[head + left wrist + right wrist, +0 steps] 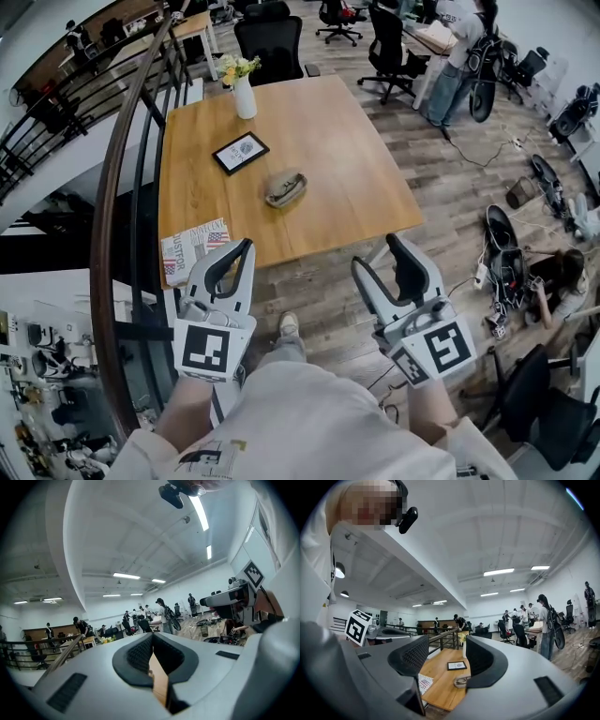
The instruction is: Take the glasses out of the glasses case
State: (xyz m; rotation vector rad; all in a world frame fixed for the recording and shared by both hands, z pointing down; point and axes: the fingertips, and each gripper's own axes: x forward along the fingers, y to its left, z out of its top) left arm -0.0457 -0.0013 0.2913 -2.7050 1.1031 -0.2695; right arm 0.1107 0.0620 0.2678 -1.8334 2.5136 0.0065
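A wooden table [337,178] stands in an open office. The glasses case [286,189] lies near the middle of the table, a little towards its near edge, with nothing touching it. It looks open on top with something dark inside, but it is too small to make out the glasses clearly. In the right gripper view the case [461,681] shows on the table far beyond the jaws.

The left gripper [246,246] is held up at the table's near left corner, well short of the case. Its jaws meet at the tips and grip nothing. In the left gripper view [152,635] only a sliver of the table's wood shows through the gap lower down between them.

The right gripper [375,251] is held up at the table's near edge, towards the right corner, also well apart from the case. Its jaws stand wide apart with nothing between them, and the right gripper view [446,646] looks through the gap onto the table.

A white vase [245,97] of flowers stands at the table's far edge. A dark picture frame [241,152] lies flat on the table between the vase and the case. A magazine [192,249] lies on the table's near left corner, just beside the left gripper. A black office chair [272,47] stands behind the table's far edge, and a curved railing [122,234] runs along the table's left side.
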